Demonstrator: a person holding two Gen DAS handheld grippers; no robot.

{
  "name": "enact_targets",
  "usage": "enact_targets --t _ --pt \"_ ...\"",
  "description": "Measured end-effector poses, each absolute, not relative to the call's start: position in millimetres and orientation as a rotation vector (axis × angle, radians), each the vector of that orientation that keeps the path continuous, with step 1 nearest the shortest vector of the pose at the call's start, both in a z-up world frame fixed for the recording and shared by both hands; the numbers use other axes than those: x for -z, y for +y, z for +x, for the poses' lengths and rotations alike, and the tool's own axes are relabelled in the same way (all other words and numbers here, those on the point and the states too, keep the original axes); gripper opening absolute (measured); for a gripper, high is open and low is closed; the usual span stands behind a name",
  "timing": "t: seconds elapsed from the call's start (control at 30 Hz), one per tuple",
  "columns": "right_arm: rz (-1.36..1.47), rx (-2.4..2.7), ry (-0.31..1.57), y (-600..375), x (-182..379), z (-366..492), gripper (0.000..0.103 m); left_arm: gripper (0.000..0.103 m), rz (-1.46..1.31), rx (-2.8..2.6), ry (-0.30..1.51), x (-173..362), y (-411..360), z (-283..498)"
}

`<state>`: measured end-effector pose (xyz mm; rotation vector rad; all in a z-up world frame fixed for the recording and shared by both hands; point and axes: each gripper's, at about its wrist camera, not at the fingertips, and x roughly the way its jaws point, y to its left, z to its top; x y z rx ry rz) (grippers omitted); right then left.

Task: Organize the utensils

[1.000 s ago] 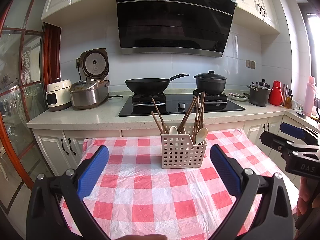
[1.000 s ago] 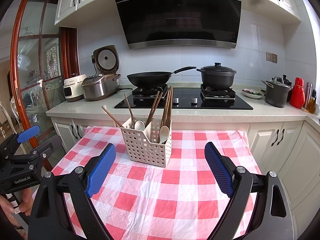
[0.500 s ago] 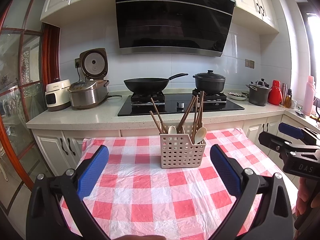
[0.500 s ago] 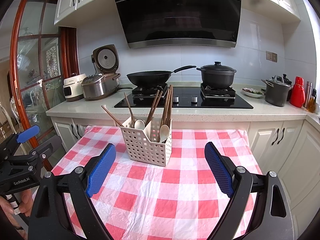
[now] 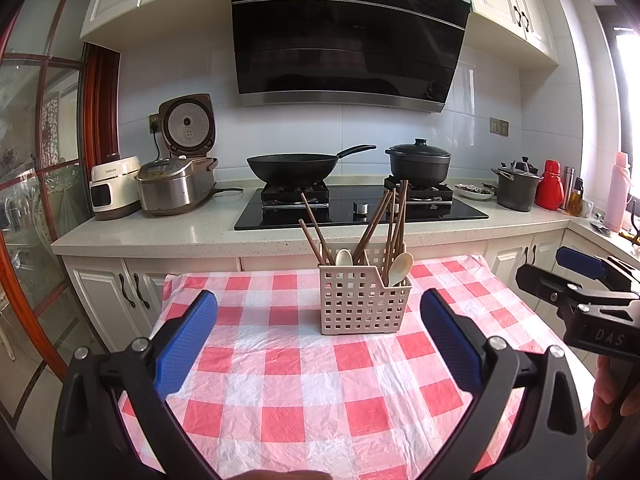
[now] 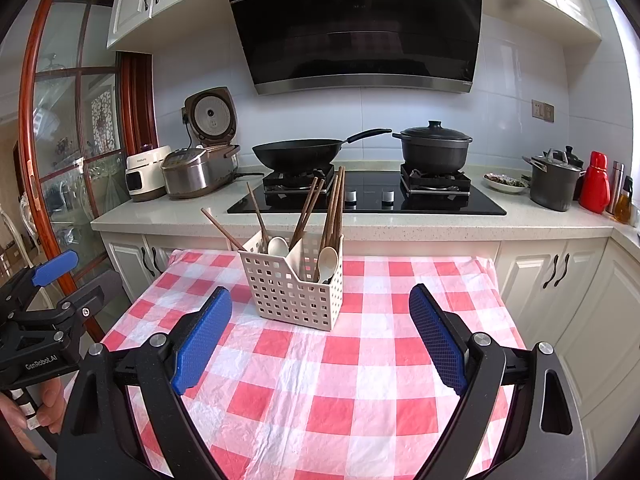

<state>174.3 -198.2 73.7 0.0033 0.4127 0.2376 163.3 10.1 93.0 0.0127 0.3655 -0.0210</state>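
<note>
1. Left wrist view, far left: the left gripper [image 5: 318,336] hovers above the red-and-white checked tablecloth [image 5: 304,396] with its blue pads [image 5: 186,344] spread wide, nothing between them.
2. Centre: a cream perforated utensil holder [image 5: 362,304] stands upright on the cloth, ahead of the spread pads. Brown chopsticks [image 5: 376,220] lean out of its compartments, and two pale spoons [image 5: 400,269] sit bowl-up among them.
3. Right edge: the right gripper [image 5: 580,276] is off to the side of the table, a hand [image 5: 608,396] below it.
4. Right wrist view: the right gripper [image 6: 320,332] has its pads [image 6: 438,338] set wide apart, empty, the holder [image 6: 296,288] standing just beyond and slightly left of centre.
5. Behind, a wok [image 6: 298,154] and a lidded pot [image 6: 436,148] sit on the hob.
</note>
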Motion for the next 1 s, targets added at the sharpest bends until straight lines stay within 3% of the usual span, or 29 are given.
enact_targets --t 1.0 --pt "0.003 -0.237 0.42 -197.3 -68.5 174.8 0.084 0.098 0.008 0.026 0.38 -89.8 9.0 164.4"
